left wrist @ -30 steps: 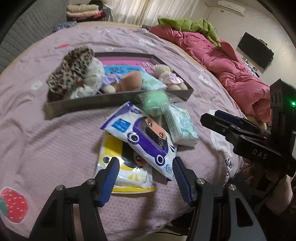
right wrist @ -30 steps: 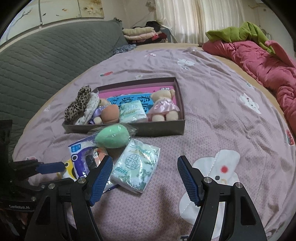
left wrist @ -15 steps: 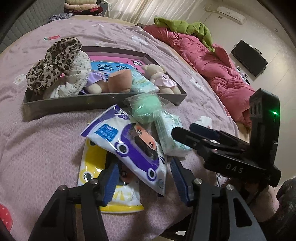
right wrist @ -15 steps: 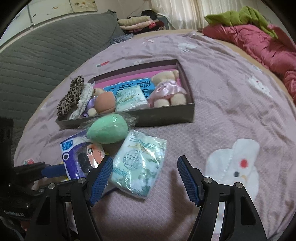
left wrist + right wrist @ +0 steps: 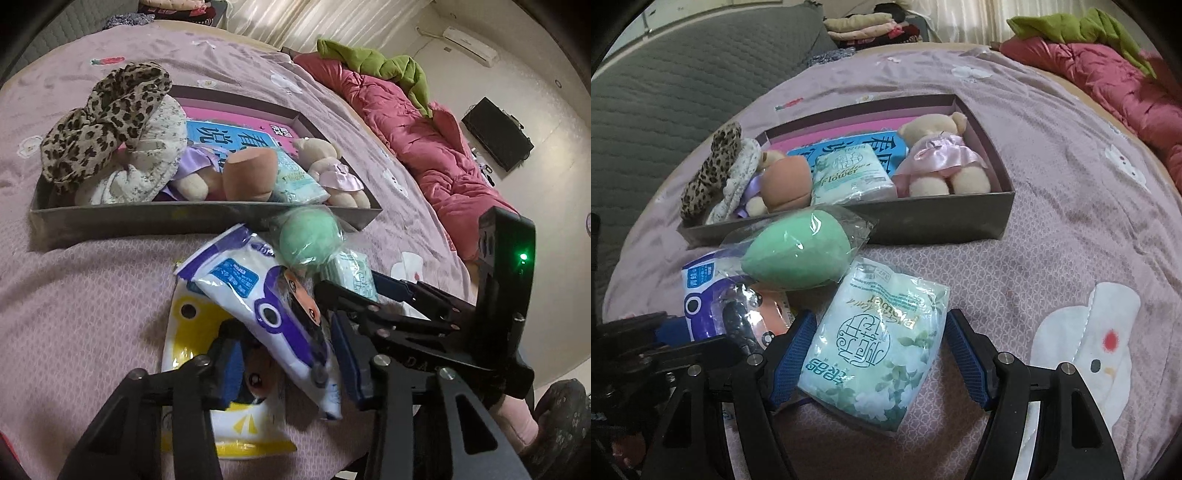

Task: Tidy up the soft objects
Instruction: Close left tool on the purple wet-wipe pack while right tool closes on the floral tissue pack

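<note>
Left gripper: jaws just been closing, now approx half spread around purple-white pack on bed, contact unclear. Right gripper: also closing, straddles green tissue pack, left pad touching, right pad w/ small gap. Both packs just in front of box.

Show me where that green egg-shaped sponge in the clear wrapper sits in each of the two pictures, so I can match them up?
Left wrist view: the green sponge lies just right of centre, against the near wall of the grey box.
Right wrist view: the green sponge lies left of centre, again at that near wall, beyond the pale green tissue pack.
Shared landmark: the bear in the pink dress inside the box.
</note>
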The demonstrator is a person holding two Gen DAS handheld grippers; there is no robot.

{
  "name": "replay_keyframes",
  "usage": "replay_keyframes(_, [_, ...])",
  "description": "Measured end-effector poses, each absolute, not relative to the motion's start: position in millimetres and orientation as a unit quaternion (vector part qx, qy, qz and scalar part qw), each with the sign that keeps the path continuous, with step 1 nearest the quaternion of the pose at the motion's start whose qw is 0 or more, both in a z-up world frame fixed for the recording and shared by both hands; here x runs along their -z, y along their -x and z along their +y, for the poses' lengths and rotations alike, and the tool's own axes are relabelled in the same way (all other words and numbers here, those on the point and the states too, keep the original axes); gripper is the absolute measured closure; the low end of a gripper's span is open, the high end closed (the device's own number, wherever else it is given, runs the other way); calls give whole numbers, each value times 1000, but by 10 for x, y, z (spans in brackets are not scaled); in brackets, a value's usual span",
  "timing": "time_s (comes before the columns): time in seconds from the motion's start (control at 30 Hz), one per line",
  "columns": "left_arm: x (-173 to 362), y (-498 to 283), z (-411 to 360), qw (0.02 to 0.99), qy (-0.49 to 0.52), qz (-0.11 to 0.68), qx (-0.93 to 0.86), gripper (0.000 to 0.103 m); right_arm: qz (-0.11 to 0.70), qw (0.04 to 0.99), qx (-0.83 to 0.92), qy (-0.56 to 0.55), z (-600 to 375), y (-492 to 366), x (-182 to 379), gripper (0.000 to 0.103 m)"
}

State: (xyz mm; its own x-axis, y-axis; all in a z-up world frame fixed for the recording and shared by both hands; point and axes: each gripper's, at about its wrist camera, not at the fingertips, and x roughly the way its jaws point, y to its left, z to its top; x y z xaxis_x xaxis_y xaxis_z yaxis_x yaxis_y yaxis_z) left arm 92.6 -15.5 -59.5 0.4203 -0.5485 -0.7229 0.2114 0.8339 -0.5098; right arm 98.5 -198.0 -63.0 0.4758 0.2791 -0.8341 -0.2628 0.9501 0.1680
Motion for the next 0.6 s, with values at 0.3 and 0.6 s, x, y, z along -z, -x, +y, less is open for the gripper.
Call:
replay_keyframes(0.3, [665,-1017,-212,814,183,496,241,76,478,864,-161,-2,-2034,-990,530,43])
replay_keyframes(0.6, [497,-868,-212,842,138,473,222,82,459,874,-151,-47,-2208,-981,381,43])
